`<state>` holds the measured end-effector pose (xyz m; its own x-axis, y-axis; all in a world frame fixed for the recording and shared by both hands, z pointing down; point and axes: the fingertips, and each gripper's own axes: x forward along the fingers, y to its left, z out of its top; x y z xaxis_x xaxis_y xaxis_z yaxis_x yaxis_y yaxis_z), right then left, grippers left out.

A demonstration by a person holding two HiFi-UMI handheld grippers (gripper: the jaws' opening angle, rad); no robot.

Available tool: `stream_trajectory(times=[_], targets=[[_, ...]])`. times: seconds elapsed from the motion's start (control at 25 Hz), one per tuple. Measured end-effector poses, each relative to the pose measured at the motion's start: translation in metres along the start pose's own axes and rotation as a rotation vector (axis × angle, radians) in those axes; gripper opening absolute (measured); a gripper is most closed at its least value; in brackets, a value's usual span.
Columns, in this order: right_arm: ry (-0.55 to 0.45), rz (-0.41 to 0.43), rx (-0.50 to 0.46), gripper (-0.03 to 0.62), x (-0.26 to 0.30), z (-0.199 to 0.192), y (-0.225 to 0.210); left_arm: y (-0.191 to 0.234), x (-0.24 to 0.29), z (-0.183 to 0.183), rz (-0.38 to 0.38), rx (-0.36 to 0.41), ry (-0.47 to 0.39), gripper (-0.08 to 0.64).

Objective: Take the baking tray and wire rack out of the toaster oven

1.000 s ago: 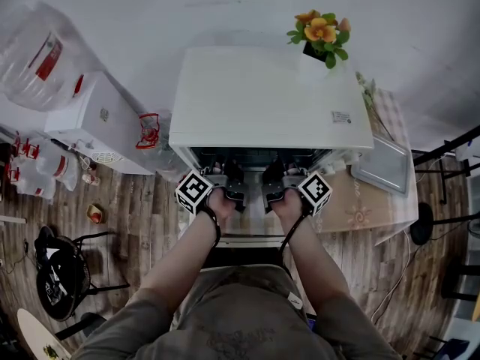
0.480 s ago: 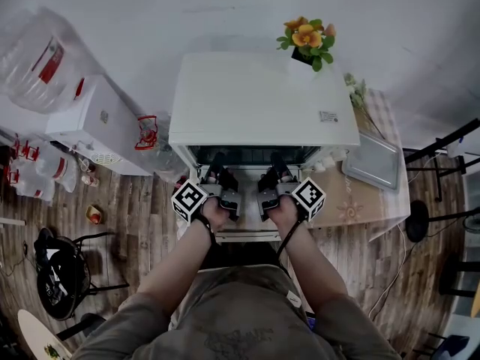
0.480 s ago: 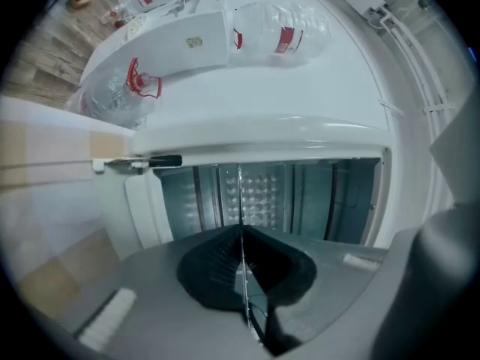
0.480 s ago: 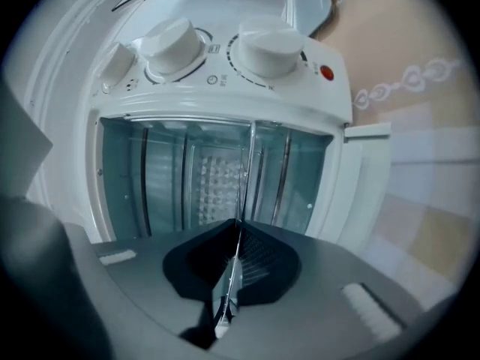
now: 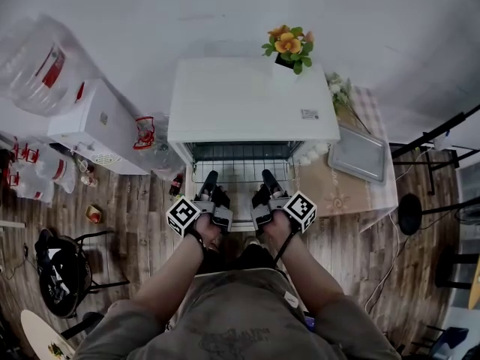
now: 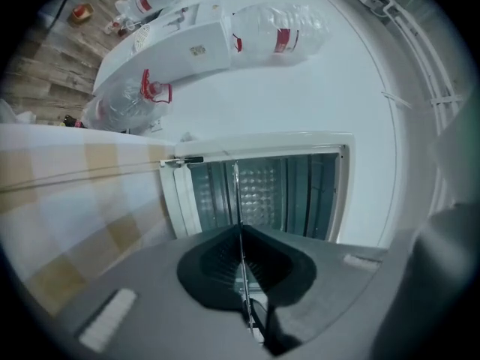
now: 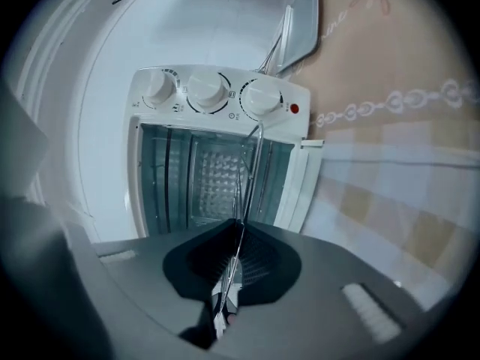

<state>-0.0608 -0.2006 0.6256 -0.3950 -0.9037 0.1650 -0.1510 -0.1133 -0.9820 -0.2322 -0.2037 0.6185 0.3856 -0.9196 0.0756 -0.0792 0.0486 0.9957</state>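
Observation:
The white toaster oven stands open toward me, and the wire rack sticks out of its mouth, partly drawn out. My left gripper and right gripper hold the rack's near part side by side, both shut on it. In the left gripper view the jaws pinch the thin wire, seen edge-on, in front of the oven cavity. The right gripper pinches the rack the same way, below the oven's knobs. A grey baking tray lies on the table to the right of the oven.
A flower pot sits on the oven's back right corner. A white water dispenser and big water bottles stand to the left. The patterned tablecloth reaches right of the oven. A black chair is at my lower left.
Both grippers have moved back toward me together, still shut on the wire rack. More of the rack now shows outside the oven.

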Motion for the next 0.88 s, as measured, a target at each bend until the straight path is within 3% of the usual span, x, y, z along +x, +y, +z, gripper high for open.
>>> stream_trajectory(times=[0.4,0.88], targets=[[0.024,-0.057,0.001,0.029,-0.046,-0.018,0.005,-0.007,-0.045,-0.021,0.046,0.006,0.044,0.000],[0.063,-0.051,-0.003,0.031,-0.093,-0.041,0.018,-0.022,-0.091,-0.036,0.027,0.021,0.096,0.003]])
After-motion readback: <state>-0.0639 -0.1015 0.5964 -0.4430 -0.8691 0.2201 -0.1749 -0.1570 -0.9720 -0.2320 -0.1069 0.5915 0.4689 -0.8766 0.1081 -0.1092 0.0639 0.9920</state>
